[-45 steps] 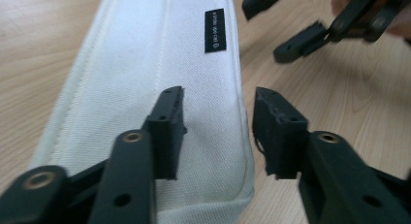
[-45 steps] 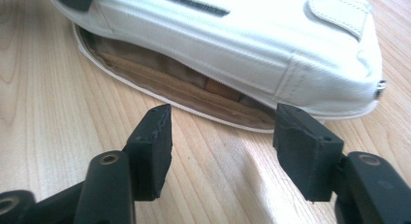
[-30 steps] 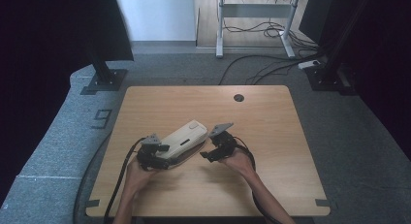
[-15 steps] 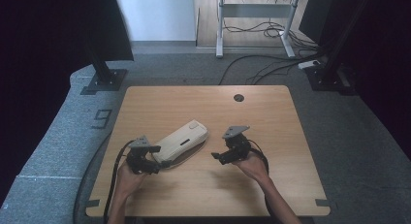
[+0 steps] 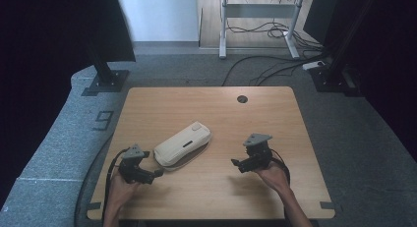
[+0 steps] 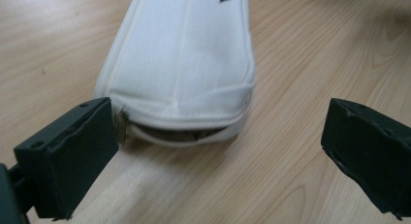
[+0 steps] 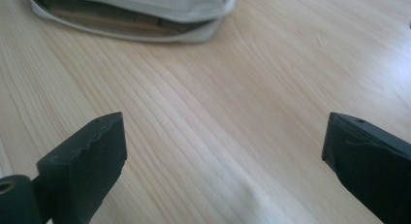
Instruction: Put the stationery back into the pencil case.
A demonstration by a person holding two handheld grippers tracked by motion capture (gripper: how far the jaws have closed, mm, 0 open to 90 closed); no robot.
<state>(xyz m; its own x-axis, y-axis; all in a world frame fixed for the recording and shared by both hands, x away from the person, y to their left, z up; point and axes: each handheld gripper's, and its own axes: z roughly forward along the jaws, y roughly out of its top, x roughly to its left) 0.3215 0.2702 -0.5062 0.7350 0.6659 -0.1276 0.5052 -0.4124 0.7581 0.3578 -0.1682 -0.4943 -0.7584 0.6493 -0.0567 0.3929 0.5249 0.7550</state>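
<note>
A white zippered pouch (image 5: 183, 143) lies slantwise on the wooden table (image 5: 206, 109), its zip partly undone along the near edge. My left gripper (image 5: 156, 174) sits just off the pouch's near left end. Its jaws have just been opening and stand wide, with nothing pressed between them. In the left gripper view the pouch (image 6: 186, 64) lies just beyond the jaws, its gaping zip facing me. My right gripper (image 5: 235, 163) is off to the right of the pouch, apart from it; its jaws have also just been opening and hold nothing. The pouch (image 7: 140, 10) shows at the top of the right gripper view.
A round cable hole (image 5: 242, 99) sits near the table's far edge. Black stands (image 5: 105, 74) and floor cables (image 5: 265, 65) lie beyond the table. Bare wood stretches between and in front of the two grippers.
Both grippers have let go of the pouch and drawn away from it, the left toward the left and the near edge, the right toward the right. Their jaws have widened. The pouch stays put.
</note>
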